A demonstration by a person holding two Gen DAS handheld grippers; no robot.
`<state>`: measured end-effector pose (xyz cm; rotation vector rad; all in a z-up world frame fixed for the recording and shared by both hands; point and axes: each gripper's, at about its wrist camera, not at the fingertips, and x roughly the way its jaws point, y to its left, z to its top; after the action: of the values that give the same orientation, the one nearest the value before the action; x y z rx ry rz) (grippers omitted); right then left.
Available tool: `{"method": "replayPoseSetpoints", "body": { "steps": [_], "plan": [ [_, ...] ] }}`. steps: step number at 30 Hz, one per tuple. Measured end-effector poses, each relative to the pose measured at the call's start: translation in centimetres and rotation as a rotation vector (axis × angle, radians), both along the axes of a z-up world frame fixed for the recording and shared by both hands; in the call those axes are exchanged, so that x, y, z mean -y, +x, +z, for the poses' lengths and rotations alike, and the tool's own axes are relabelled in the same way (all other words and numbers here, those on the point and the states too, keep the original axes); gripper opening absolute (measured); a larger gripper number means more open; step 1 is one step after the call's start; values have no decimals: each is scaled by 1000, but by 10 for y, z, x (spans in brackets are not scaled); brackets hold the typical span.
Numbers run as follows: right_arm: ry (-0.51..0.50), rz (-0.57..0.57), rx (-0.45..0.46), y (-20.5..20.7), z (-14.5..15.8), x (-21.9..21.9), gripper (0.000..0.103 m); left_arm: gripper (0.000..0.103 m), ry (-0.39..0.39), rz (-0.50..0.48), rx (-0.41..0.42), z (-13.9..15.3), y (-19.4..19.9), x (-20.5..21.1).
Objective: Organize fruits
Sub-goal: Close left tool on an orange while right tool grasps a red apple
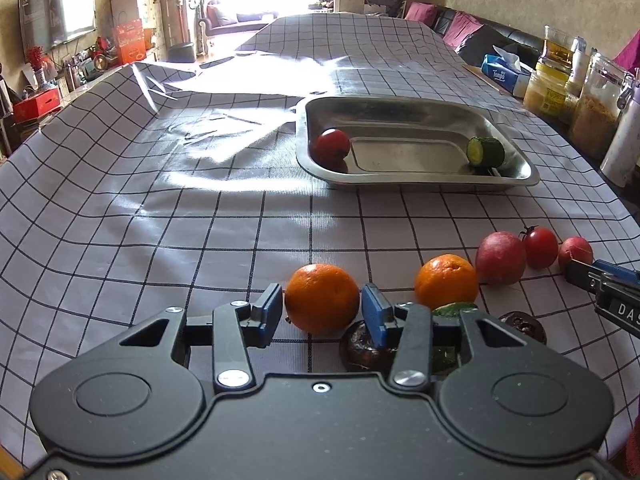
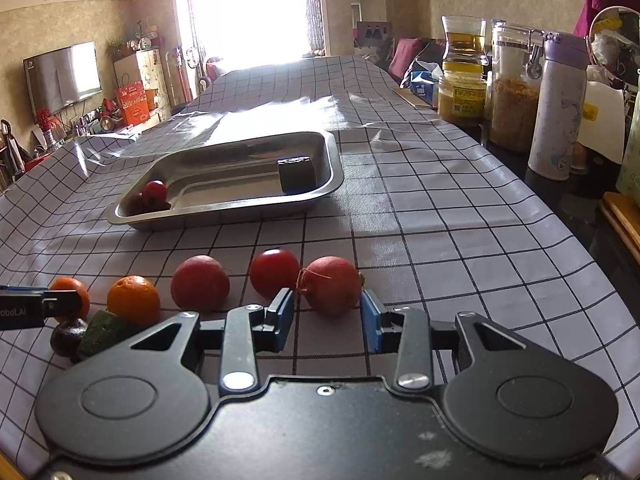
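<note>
a checked tablecloth (image 1: 200, 220) covers the table; glass jars (image 2: 514, 92) and a lilac flask (image 2: 558, 104) stand along one edge (tissue box (image 1: 504, 74) beyond), a television (image 1: 58, 14) hangs opposite.

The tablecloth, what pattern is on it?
Grey tablecloth with a grid of thin dark lines, clearest in the left wrist view.

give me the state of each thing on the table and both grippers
left gripper: open, fingers around an orange
right gripper: fingers on a red fruit
metal tray: holds a tomato and a cucumber piece
second orange: on the cloth, untouched
</note>
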<state>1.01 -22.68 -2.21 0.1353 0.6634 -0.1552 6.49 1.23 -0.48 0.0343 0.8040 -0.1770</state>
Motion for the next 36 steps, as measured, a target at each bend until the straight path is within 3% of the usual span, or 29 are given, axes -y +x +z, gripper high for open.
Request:
{"method": "replayPoseSetpoints", "body": {
  "steps": [20, 28, 36],
  "plan": [
    [-11, -25, -25, 17, -8, 1, 38, 50, -52, 27, -49, -7, 12, -3],
    [80, -3, -71, 18, 2, 8, 38, 50, -75, 14, -87, 9, 17, -6],
    [244, 79, -184, 34, 20, 19, 38, 50, -114, -58, -194, 24, 35, -1]
  ]
}}
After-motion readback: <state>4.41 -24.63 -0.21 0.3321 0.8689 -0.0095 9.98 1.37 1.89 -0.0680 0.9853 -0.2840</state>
